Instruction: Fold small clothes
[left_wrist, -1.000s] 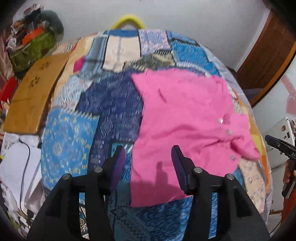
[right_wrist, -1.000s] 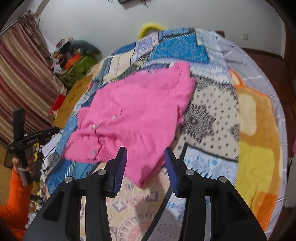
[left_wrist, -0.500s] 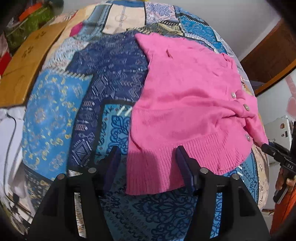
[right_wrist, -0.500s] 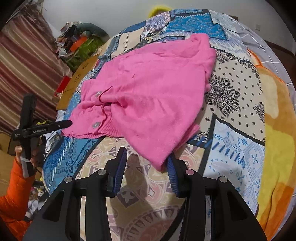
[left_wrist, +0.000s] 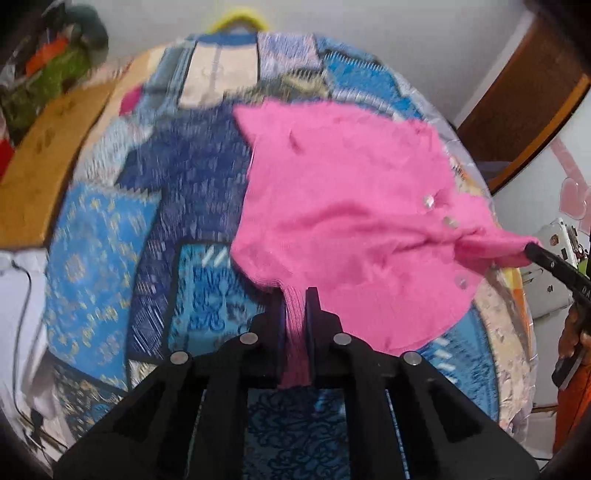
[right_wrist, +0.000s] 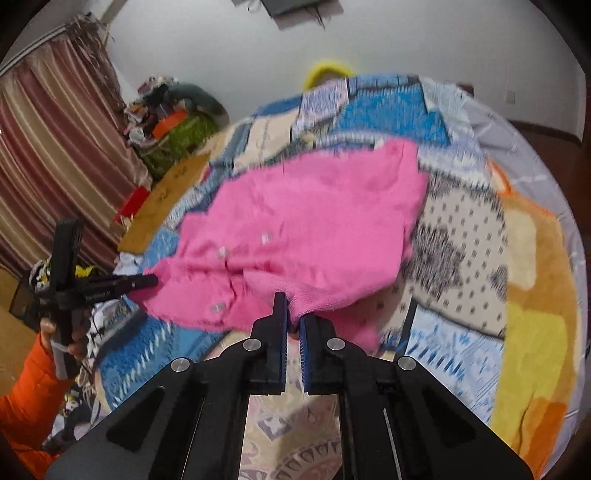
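A pink knitted cardigan (left_wrist: 343, 206) with small pale buttons lies on a patchwork quilt (left_wrist: 99, 240). In the left wrist view my left gripper (left_wrist: 295, 295) has its jaws closing on the ribbed hem, which is bunched between the pads. At the right of that view my right gripper (left_wrist: 532, 251) pinches another corner of the hem. The right wrist view shows the cardigan (right_wrist: 314, 221) lifted at its near edge, with my right gripper (right_wrist: 293, 306) shut on that hem corner. My left gripper (right_wrist: 147, 281) grips the far left corner there.
The quilt (right_wrist: 461, 240) covers the whole bed. A brown board (left_wrist: 44, 173) and a pile of clutter (right_wrist: 173, 125) sit at the far left by a striped curtain (right_wrist: 55, 147). A person's orange sleeve (right_wrist: 26, 387) holds the left gripper. A wooden door (left_wrist: 524, 110) is right.
Both grippers went from open beside the hem to shut on it. The near edge of the cardigan is now pulled up and bunched at both corners.
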